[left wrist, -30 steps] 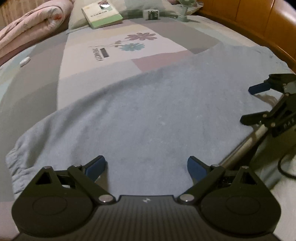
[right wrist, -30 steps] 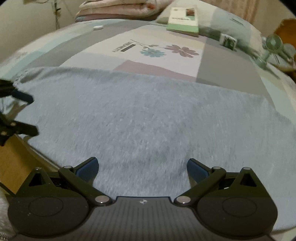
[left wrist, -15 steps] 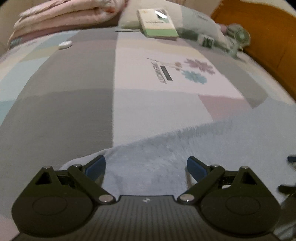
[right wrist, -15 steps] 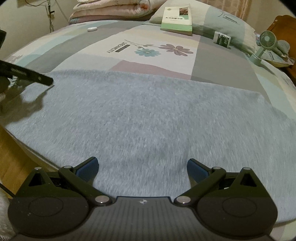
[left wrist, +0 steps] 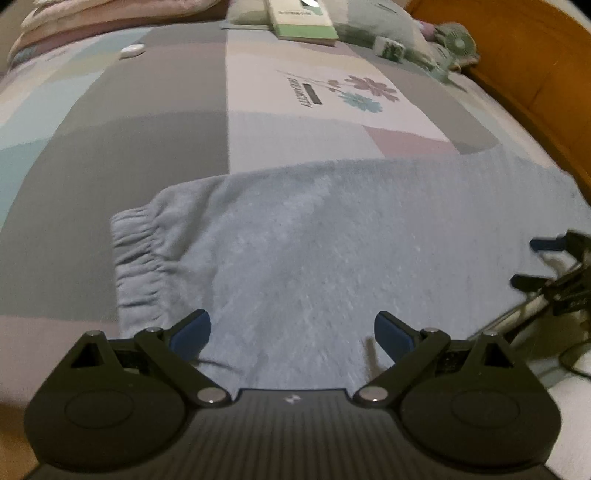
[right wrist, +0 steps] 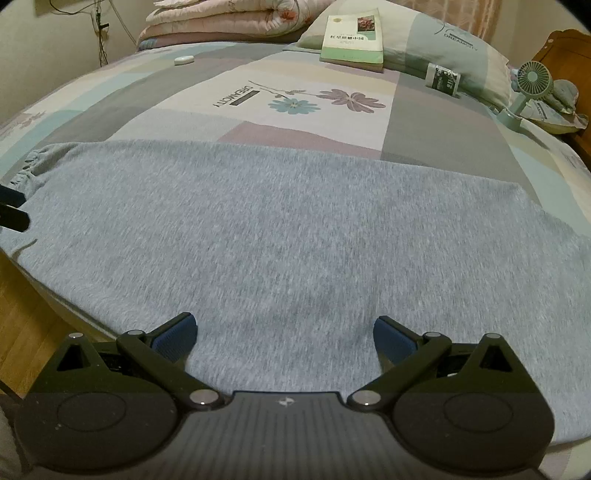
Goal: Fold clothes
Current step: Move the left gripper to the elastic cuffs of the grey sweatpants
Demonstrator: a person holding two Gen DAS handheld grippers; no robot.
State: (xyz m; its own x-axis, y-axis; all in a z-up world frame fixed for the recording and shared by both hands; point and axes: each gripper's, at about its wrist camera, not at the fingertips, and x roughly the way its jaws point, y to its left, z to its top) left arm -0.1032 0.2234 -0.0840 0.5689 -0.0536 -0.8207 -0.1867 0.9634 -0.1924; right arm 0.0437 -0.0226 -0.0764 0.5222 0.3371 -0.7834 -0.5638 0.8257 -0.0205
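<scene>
open bedspread point(right wrist: 314, 110) beyond garment point(right wrist: 295, 229), book point(right wrist: 352, 35), fan point(right wrist: 528, 88) far

1. A garment point(right wrist: 288, 236) is lying flat across the near part of the bed point(right wrist: 417, 122), its elastic band point(left wrist: 138, 254) sitting at the left end.
2. A book point(right wrist: 352, 35) is resting on a pillow point(right wrist: 450, 40) at the far side.
3. A small fan point(right wrist: 526, 88) is standing far right, near the pillow.
4. Folded quilts point(right wrist: 221, 18) are lying far left.

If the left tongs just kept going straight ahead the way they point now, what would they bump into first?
Probably the grey garment spread on the bed. The left tongs are open, angled down over the cloth near its gathered cuff. Depth is hard to judge.
</scene>
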